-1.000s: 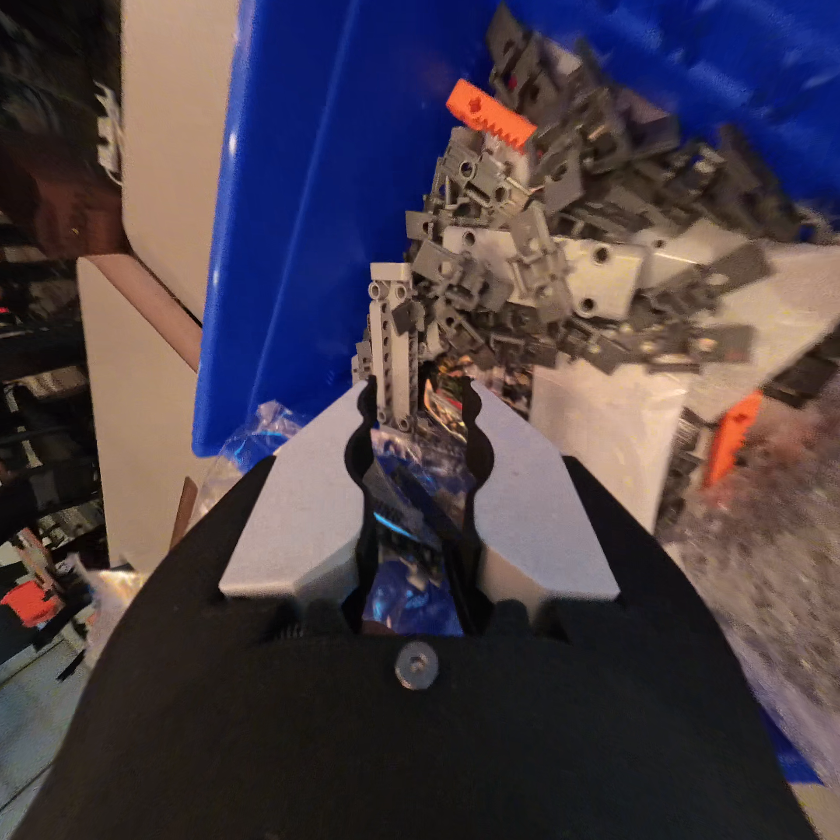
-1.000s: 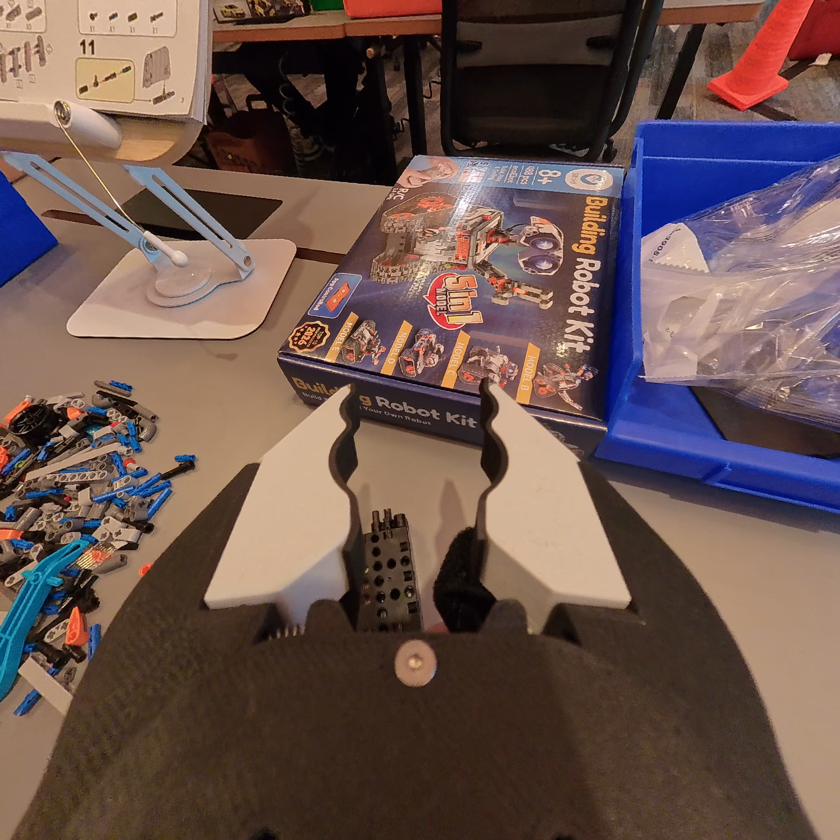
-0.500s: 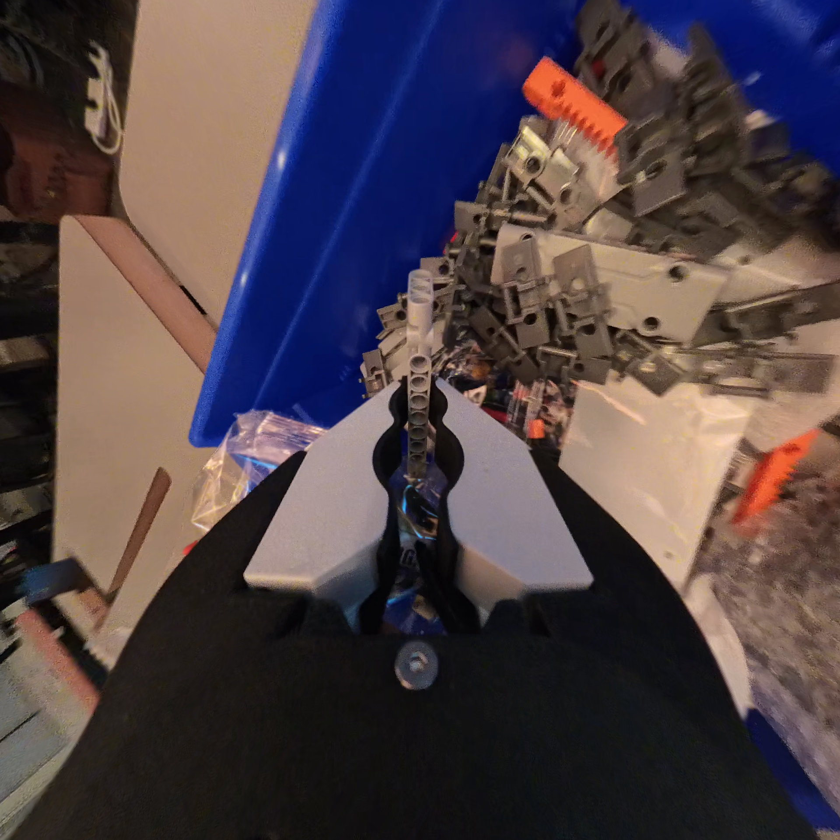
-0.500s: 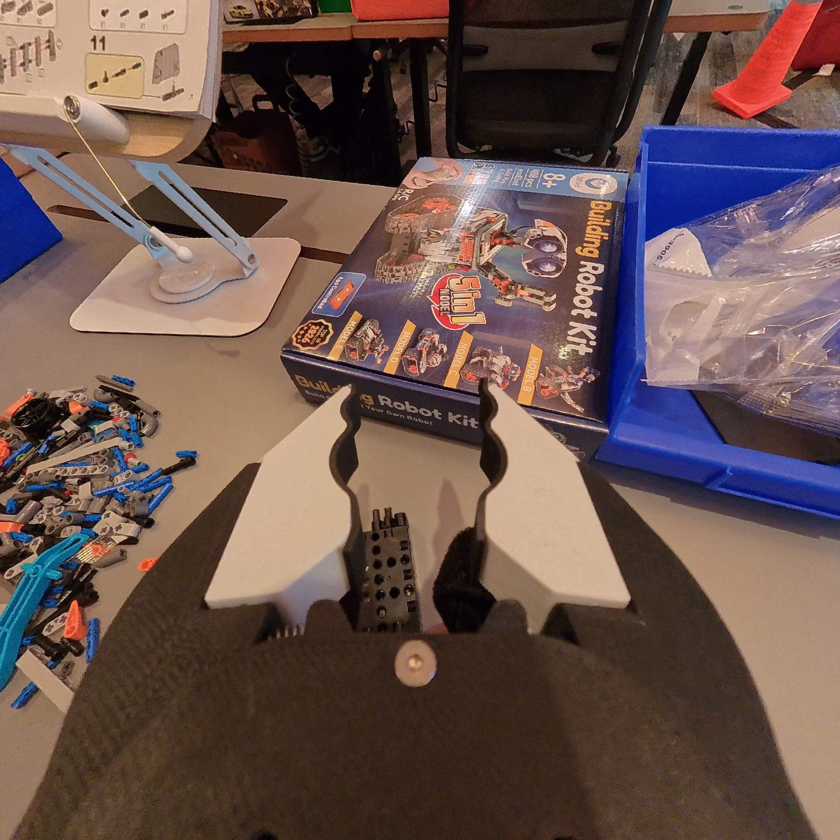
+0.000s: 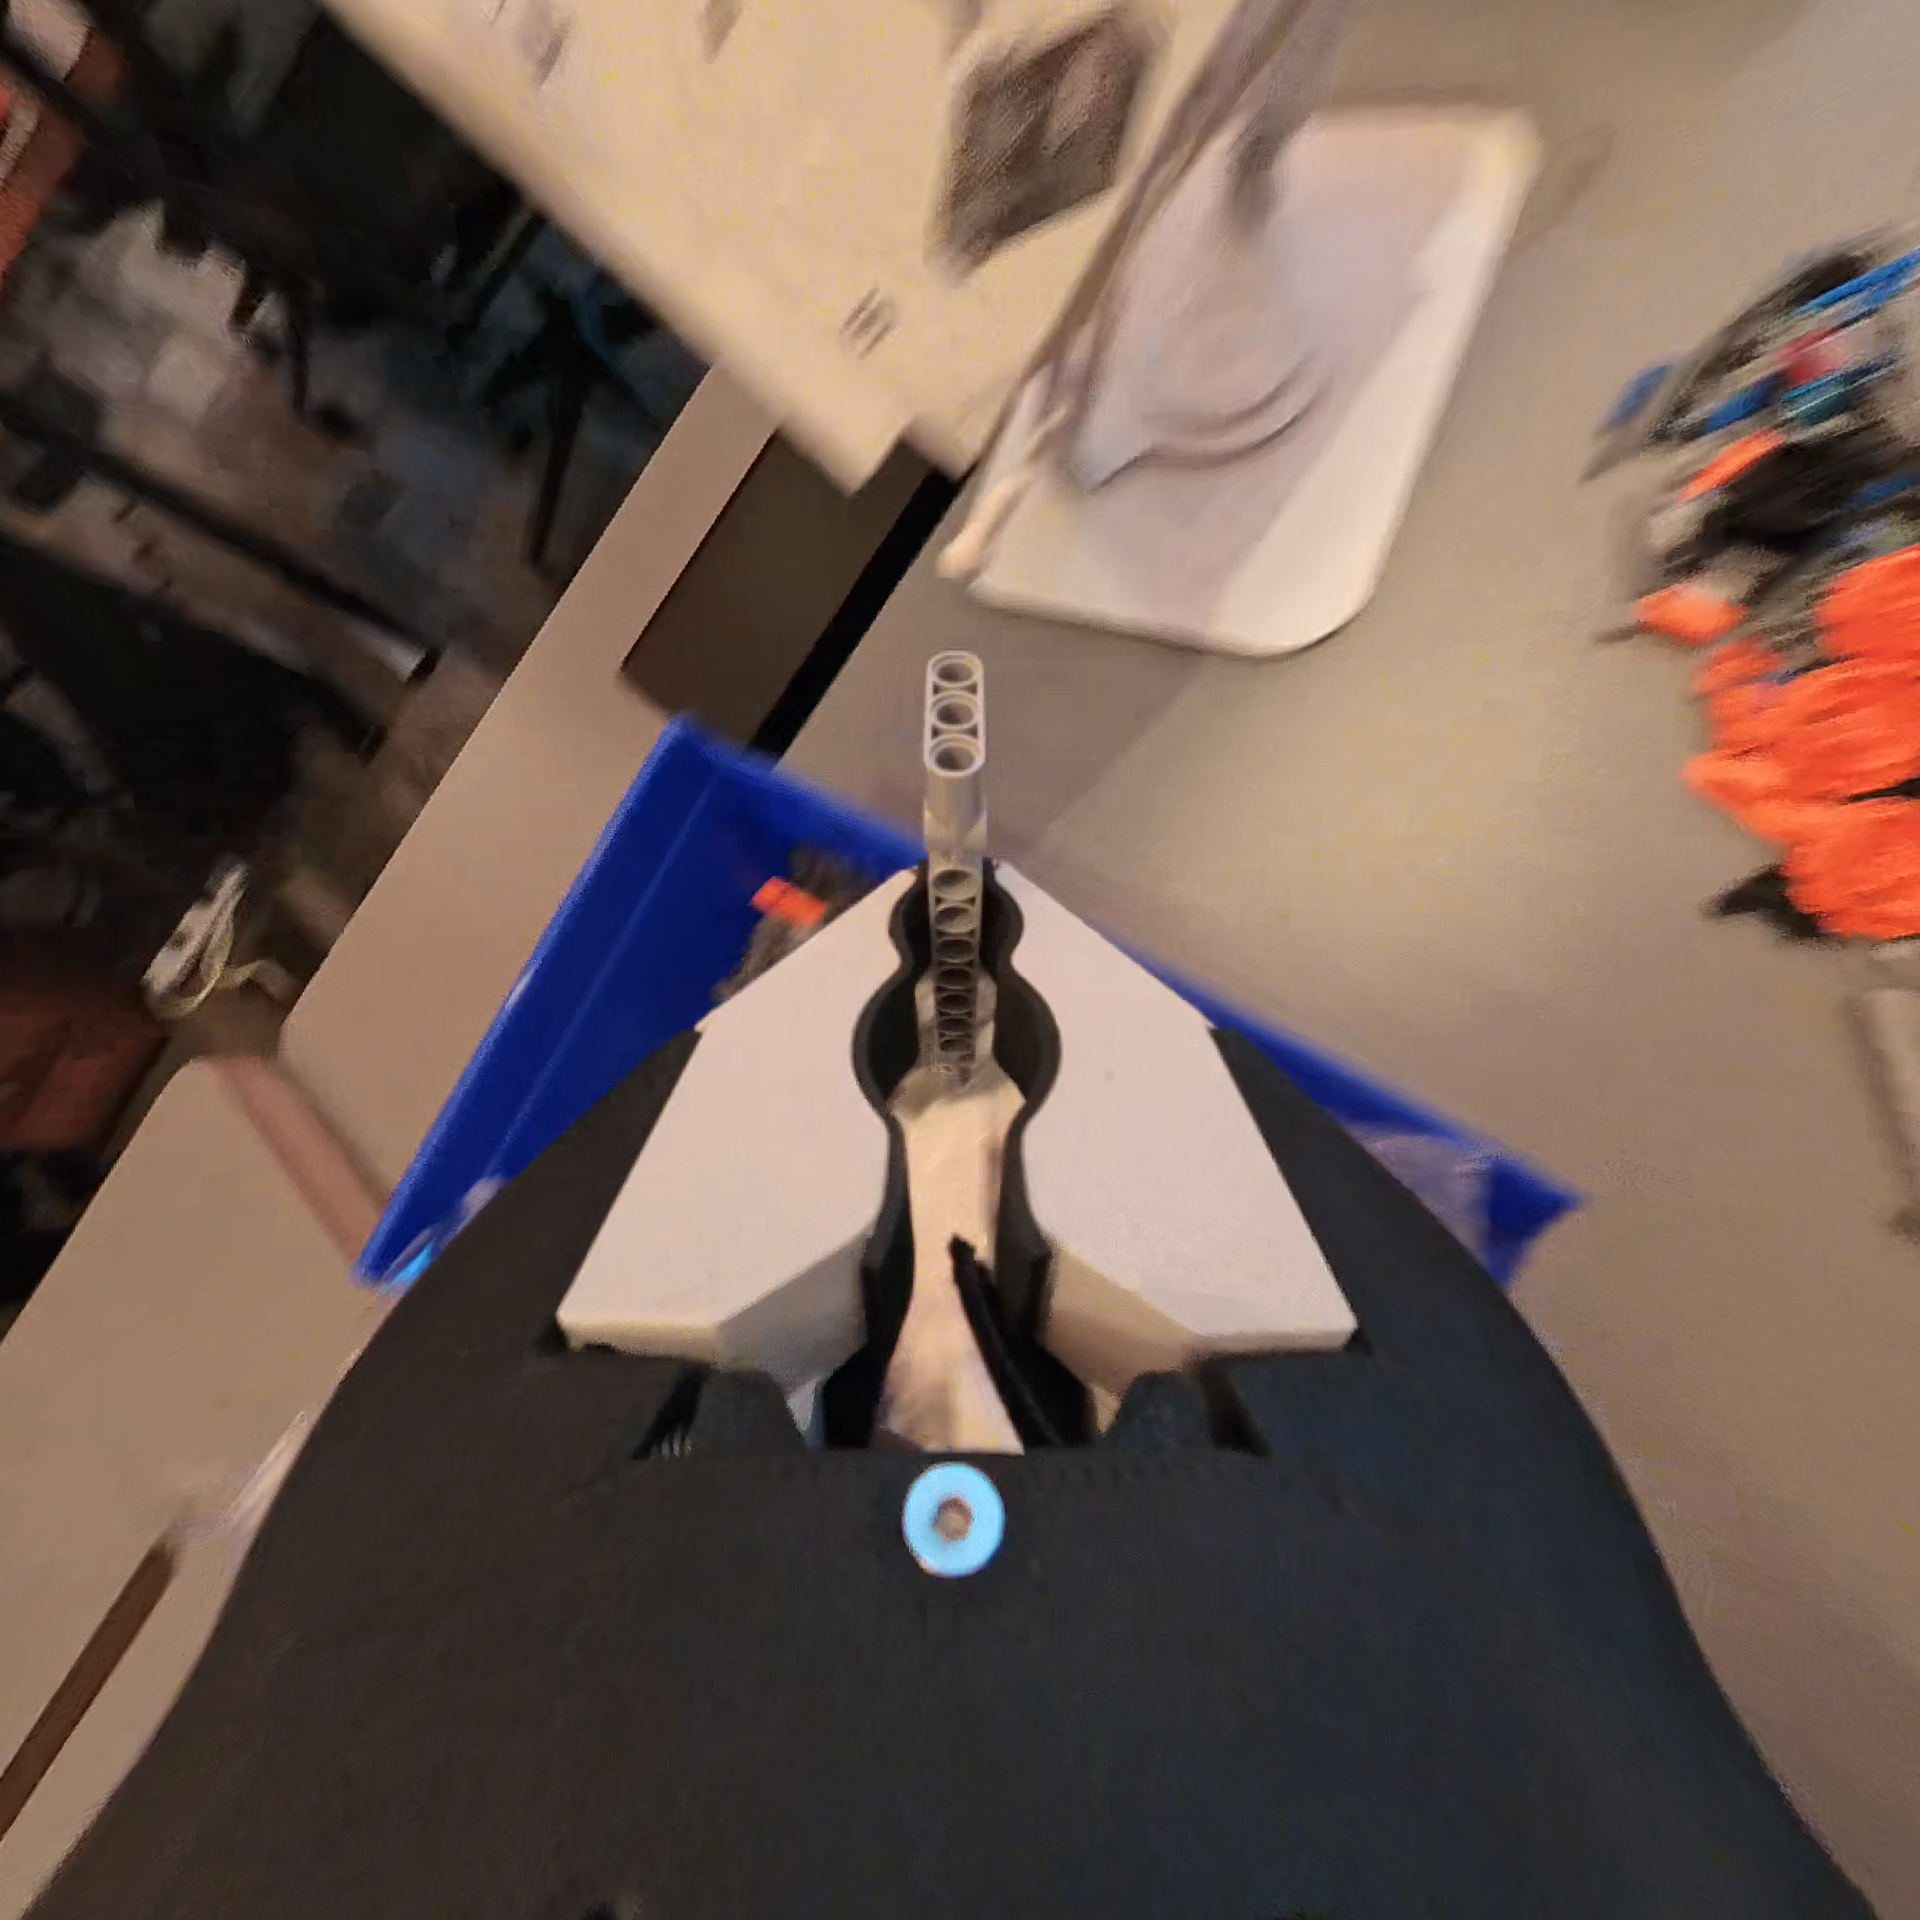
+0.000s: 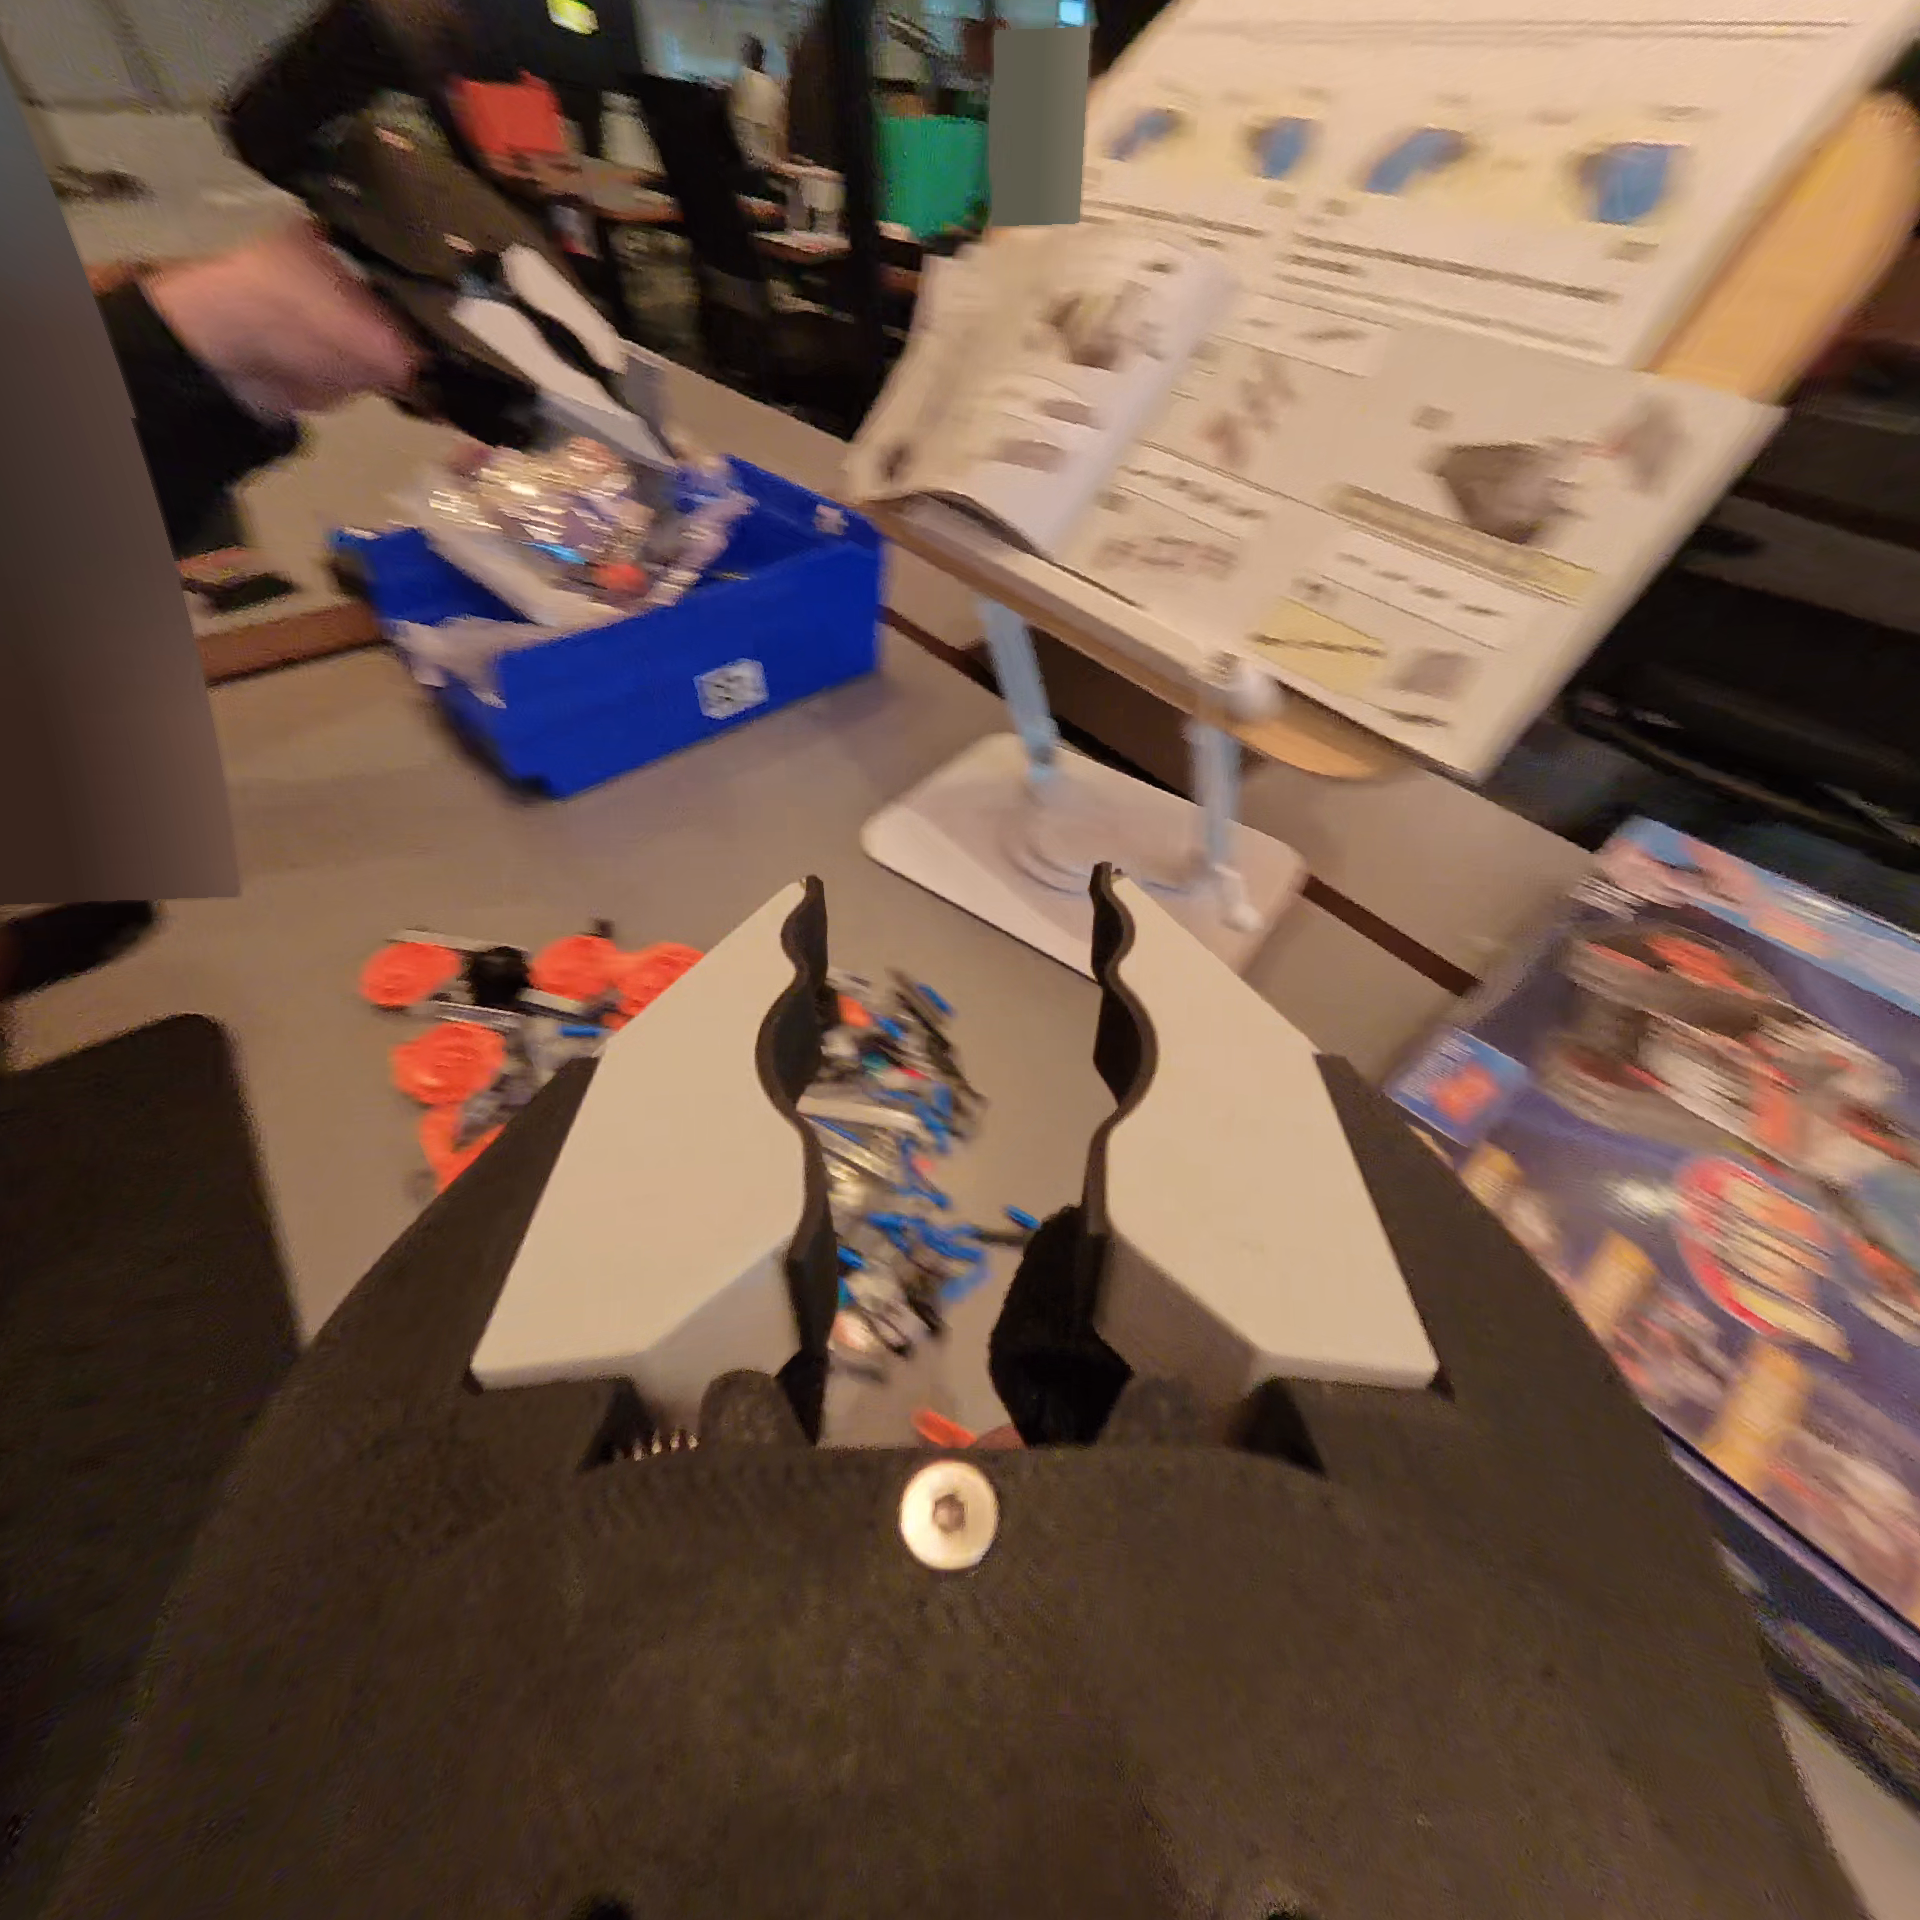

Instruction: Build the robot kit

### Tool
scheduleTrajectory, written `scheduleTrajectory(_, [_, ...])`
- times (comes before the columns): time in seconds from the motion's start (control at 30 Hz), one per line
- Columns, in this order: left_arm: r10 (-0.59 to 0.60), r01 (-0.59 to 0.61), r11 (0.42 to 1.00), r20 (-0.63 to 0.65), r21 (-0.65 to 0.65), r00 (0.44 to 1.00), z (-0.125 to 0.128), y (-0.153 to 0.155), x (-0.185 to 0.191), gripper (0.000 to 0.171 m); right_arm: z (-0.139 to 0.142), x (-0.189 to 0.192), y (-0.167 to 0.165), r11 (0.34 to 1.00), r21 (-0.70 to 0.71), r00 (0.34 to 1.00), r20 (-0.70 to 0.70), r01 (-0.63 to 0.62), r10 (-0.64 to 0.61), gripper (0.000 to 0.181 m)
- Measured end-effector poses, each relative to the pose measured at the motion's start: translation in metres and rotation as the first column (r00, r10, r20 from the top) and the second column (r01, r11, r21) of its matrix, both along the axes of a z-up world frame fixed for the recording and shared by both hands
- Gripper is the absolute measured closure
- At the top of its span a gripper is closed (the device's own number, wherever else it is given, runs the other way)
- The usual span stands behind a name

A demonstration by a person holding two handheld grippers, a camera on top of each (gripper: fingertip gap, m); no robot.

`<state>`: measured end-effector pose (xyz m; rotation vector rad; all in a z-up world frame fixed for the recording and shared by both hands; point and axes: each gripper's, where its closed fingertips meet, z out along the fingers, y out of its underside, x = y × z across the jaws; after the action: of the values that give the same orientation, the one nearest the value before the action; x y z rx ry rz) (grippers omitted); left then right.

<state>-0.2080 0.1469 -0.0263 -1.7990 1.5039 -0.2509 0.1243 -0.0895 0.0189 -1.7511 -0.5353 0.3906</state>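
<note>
My left gripper [image 5: 956, 883] is shut on a light grey holed beam [image 5: 954, 769] that sticks out past its fingertips, held above the blue bin [image 5: 634, 935]. From the right wrist view the left gripper [image 6: 623, 405] shows far off above the same blue bin [image 6: 665, 655], which holds plastic bags of parts. My right gripper [image 6: 951, 899] is open and empty, above a pile of small blue, grey and black parts [image 6: 904, 1122] on the grey table [image 6: 644, 862].
Orange wheels [image 6: 520, 997] lie left of the pile, and show in the left wrist view [image 5: 1829, 748]. An instruction booklet on a white stand [image 6: 1081, 831] is behind. A robot kit box [image 6: 1704, 1143] lies at right. A black mat [image 6: 114, 1195] is at left. My hands' fingertips stand some 40 cm from each other.
My left gripper closed on the grey beam and lifted it out of the bin. My right gripper swung left from the kit box to above the parts pile.
</note>
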Motion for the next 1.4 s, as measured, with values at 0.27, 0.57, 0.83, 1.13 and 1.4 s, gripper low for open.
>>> scheduleTrajectory(0.27, [-0.418,0.457,0.88,0.251,-0.125,0.873,-0.003,-0.169,0.127,0.166,-0.027,-0.157,0.011,0.929,-0.09,0.923,-0.182,-0.358,0.338,0.134])
scheduleTrajectory(0.57, [-0.548,0.595,0.781,0.248,-0.193,0.799,-0.04,-0.234,0.165,0.166,-0.048,-0.192,0.011,0.866,-0.126,0.856,-0.274,-0.484,0.439,0.173])
scheduleTrajectory(0.83, [-0.369,0.371,0.929,0.075,-0.004,0.926,-0.013,-0.149,0.105,0.151,-0.095,-0.137,0.022,0.917,-0.246,0.927,0.132,-0.314,0.352,0.176])
scheduleTrajectory(1.13, [0.096,-0.07,0.99,-0.22,0.124,0.971,-0.013,0.042,-0.046,0.152,-0.165,-0.142,0.004,0.914,-0.272,0.686,0.603,-0.302,0.406,0.171])
scheduleTrajectory(1.4, [0.097,-0.092,0.995,-0.565,0.038,0.82,-0.102,0.108,-0.084,0.143,-0.175,-0.153,-0.01,0.875,-0.324,0.662,0.571,-0.36,0.484,0.164])
